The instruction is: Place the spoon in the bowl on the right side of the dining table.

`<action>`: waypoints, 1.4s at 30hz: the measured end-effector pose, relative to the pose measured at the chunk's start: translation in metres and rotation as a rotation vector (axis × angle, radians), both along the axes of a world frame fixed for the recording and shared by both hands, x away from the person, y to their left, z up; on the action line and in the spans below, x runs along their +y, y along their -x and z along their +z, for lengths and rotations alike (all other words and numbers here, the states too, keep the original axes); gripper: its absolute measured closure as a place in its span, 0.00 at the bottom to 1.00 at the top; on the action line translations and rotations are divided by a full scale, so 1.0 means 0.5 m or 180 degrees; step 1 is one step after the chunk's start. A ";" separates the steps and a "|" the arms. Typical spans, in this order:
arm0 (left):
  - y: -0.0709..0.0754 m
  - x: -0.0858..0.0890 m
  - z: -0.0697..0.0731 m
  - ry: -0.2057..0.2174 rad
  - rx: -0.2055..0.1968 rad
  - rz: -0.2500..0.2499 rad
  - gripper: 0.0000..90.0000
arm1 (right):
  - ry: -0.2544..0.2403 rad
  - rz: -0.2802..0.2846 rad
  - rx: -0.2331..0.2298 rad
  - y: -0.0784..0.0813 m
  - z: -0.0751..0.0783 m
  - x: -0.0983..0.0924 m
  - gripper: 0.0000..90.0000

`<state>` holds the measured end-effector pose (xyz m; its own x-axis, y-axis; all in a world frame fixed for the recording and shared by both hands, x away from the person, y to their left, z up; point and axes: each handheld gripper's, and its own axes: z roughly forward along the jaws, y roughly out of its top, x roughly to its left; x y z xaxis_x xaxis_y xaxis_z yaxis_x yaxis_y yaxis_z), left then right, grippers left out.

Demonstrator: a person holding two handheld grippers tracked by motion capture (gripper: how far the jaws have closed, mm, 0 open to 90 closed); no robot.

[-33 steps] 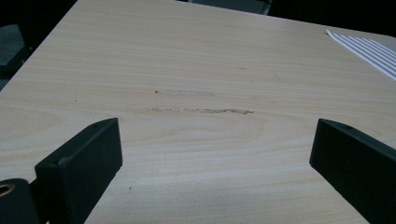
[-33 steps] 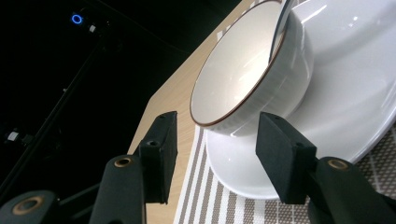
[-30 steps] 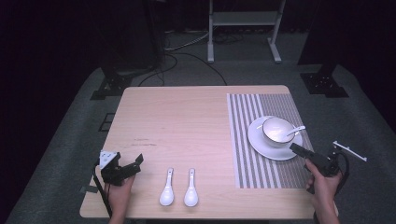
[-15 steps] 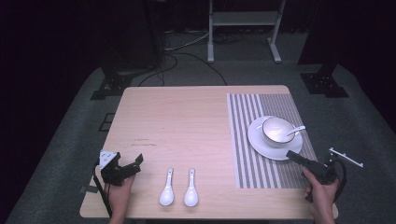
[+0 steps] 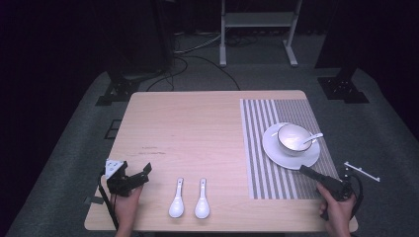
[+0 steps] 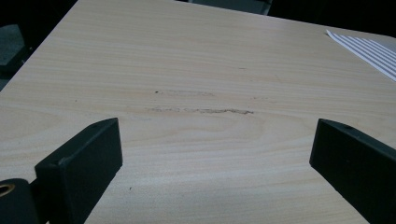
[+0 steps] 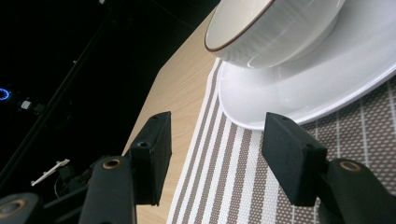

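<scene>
— Right gripper [image 5: 307, 173] is sitting spread and empty, having just opened, near the plate [image 5: 276, 148] and its bowl [image 5: 292, 138] on the striped placemat [image 5: 257, 148].

— Left gripper [image 6: 215, 154] is gaping over bare tabletop [image 6: 201, 60].

— Right gripper view: jaws are framing the plate's rim.

Dim room, near-black walls. Grey carpet floor [image 5: 74, 148] all around a pale wooden table [image 5: 197, 128]. Beyond the far edge, well away from both grippers: white metal stand [image 5: 259, 29], loose cables [image 5: 197, 54], black stand feet [image 5: 118, 91] on either side. Light falling from above onto the tabletop alone.
</scene>
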<state>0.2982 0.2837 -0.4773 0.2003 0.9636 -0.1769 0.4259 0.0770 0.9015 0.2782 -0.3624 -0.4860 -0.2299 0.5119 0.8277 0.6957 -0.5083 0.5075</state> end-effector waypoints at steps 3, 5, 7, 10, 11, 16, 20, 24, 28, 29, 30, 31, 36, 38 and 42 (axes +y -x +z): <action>0.000 0.000 0.000 -0.0003 0.0001 0.0002 0.01 | -0.0002 0.0018 -0.0002 0.005 -0.005 0.004 0.46; 0.000 0.000 0.000 -0.0004 0.0003 0.0002 0.01 | -0.0017 0.0036 0.0006 0.007 -0.008 0.008 0.46; 0.000 0.000 0.000 0.0000 -0.0001 0.0001 0.01 | -0.0006 0.0053 0.0005 0.011 -0.012 0.011 0.46; 0.000 0.000 0.000 -0.0001 0.0001 0.0004 0.01 | 0.0018 0.0064 0.0000 0.016 -0.013 0.017 0.46; 0.000 0.000 0.000 -0.0004 0.0003 0.0002 0.01 | 0.0002 0.0079 -0.0001 0.017 -0.013 0.019 0.46; 0.000 0.000 0.000 -0.0003 0.0000 0.0002 0.01 | 0.0044 0.0133 -0.0033 0.024 -0.008 0.030 0.46; 0.000 0.000 0.000 -0.0002 0.0004 -0.0001 0.01 | 0.0064 0.0180 -0.0041 0.029 -0.010 0.039 0.46; 0.000 0.000 0.000 0.0005 -0.0001 0.0001 0.01 | 0.0072 0.0211 -0.0047 0.032 -0.012 0.046 0.46; 0.000 0.000 0.000 0.0007 -0.0001 0.0003 0.01 | 0.0084 0.0235 -0.0058 0.035 -0.014 0.050 0.46; 0.000 0.000 0.000 0.0007 -0.0002 0.0004 0.01 | 0.0086 0.0238 -0.0059 0.036 -0.014 0.051 0.46; 0.000 0.000 0.000 0.0004 0.0000 0.0002 0.01 | 0.0084 0.0242 -0.0068 0.037 -0.015 0.052 0.46; 0.000 0.000 0.000 0.0004 -0.0001 0.0003 0.01 | 0.0078 0.0247 -0.0058 0.038 -0.015 0.053 0.46; 0.000 0.001 0.000 0.0020 -0.0004 0.0007 0.01 | 0.0109 0.0277 -0.0073 0.041 -0.015 0.058 0.45; 0.000 0.001 0.000 0.0033 -0.0004 0.0009 0.01 | 0.0101 0.0279 -0.0076 0.042 -0.015 0.057 0.45; 0.000 0.001 0.000 0.0045 -0.0004 0.0013 0.01 | 0.0083 0.0290 -0.0080 0.047 -0.017 0.057 0.45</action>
<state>0.2981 0.2844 -0.4774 0.1965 0.9618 -0.1903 0.4244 0.0916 0.9008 0.2549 -0.3340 -0.4945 -0.2971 0.5092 0.8078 0.7252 -0.4300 0.5378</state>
